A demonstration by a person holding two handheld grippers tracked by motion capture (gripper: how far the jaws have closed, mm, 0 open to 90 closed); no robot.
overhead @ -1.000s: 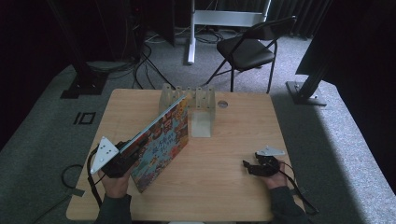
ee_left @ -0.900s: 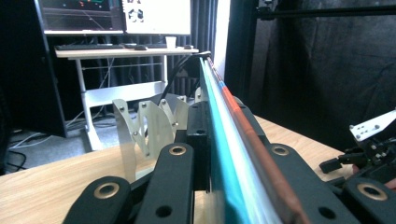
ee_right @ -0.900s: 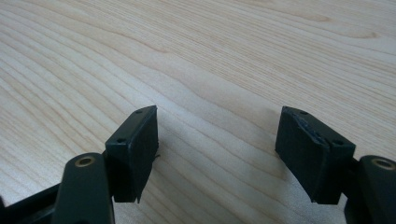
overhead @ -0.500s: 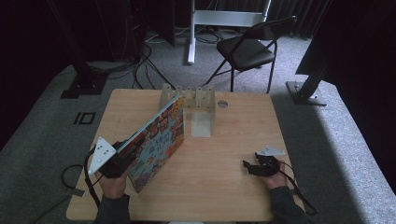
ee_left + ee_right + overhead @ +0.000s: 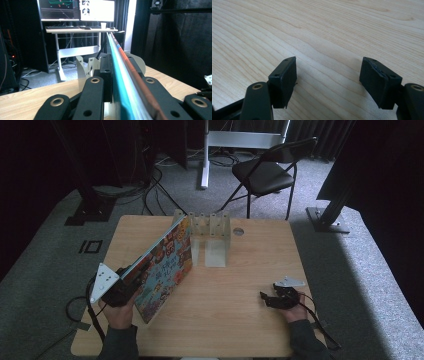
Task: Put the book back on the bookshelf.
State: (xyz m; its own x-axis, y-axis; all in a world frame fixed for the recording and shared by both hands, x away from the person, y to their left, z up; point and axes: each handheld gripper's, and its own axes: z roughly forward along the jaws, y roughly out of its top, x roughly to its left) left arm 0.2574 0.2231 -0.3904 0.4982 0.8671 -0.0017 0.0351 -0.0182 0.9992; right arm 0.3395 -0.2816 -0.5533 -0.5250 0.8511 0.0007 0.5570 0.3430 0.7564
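A thin colourful picture book (image 5: 167, 265) stands tilted on its edge over the left half of the wooden table (image 5: 240, 330). Its far corner reaches toward a pale slotted rack (image 5: 207, 226) at the table's back. My left gripper (image 5: 132, 276) is shut on the book's near edge. In the left gripper view the book's edge (image 5: 125, 82) runs away between the black jaws, with the rack (image 5: 82, 66) behind it. My right gripper (image 5: 267, 299) rests low at the table's right front. Its pads (image 5: 284, 80) stand open over bare wood (image 5: 324, 25), with nothing between them.
The rack's flat pale base (image 5: 216, 254) lies in front of it. A small round disc (image 5: 238, 231) sits on the table right of the rack. A black folding chair (image 5: 265, 172) and a desk frame (image 5: 235, 140) stand beyond the table's far edge.
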